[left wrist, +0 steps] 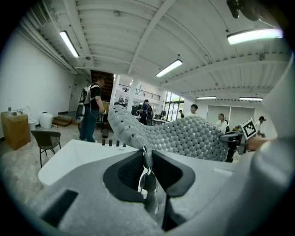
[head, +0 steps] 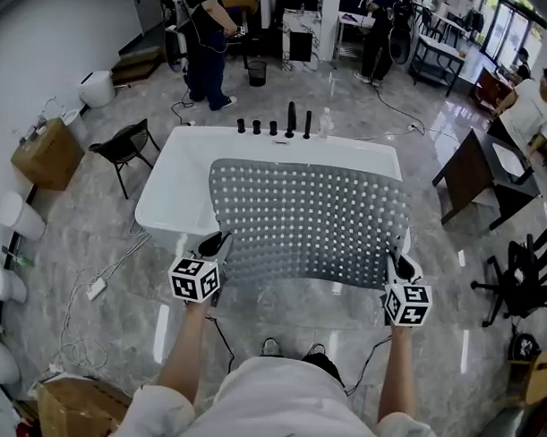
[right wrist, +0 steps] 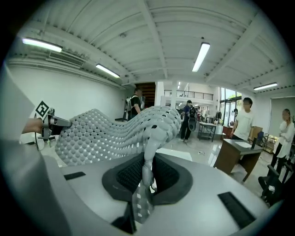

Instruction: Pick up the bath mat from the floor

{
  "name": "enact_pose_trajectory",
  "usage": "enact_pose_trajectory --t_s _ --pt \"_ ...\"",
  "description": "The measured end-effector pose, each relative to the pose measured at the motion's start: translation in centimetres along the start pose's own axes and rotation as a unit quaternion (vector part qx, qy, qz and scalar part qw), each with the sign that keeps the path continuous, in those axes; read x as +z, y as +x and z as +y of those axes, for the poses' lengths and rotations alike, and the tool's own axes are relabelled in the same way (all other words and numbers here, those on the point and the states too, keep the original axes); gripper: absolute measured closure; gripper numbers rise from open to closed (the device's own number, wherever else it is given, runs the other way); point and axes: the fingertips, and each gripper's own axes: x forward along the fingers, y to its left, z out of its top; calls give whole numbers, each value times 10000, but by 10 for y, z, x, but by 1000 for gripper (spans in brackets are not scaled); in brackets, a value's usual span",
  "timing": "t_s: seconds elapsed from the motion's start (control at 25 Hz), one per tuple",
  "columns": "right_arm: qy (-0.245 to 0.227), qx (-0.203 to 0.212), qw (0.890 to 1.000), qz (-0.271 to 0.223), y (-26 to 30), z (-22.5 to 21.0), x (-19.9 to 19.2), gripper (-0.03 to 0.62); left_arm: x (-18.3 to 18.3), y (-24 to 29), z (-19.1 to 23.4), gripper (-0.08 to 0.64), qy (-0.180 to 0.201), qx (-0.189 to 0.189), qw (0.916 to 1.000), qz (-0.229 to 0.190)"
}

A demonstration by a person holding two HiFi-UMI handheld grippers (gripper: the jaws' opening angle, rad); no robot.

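A grey perforated bath mat (head: 309,222) hangs spread in the air over a white bathtub (head: 172,178), held by its two near corners. My left gripper (head: 216,246) is shut on the mat's near left corner; in the left gripper view the mat (left wrist: 184,136) runs out from between the dark pads (left wrist: 131,170). At the near right corner my right gripper (head: 395,260) is shut on the mat (right wrist: 120,131), whose edge is pinched between its pads (right wrist: 166,175). The mat sags and waves between the two grippers.
Black taps (head: 290,122) line the tub's far rim. A black chair (head: 124,150) and cardboard box (head: 47,151) stand left, a dark desk (head: 476,175) right. Cables (head: 96,288) trail on the marble floor. People stand at the back (head: 208,45) and right (head: 533,106).
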Motion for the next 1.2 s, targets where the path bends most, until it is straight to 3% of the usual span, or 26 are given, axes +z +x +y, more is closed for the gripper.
enact_pose_trajectory --t_s 0.28,0.48,0.72,1.2 --pt "72 -84 9955 -940 -22 -9 100 543 112 -20 -4 497 522 -107 9942 -937" --pt "156 -99 9901 -1393 -41 -14 144 545 162 -42 -3 497 916 -101 9869 -1326" --pt "-44 -136 9828 -1840 -55 -14 181 545 196 -56 -2 497 1117 -30 9792 -1692" --pt "-292 -378 9730 -2258 -82 -23 210 548 230 -75 -13 497 1179 60 9692 -2164"
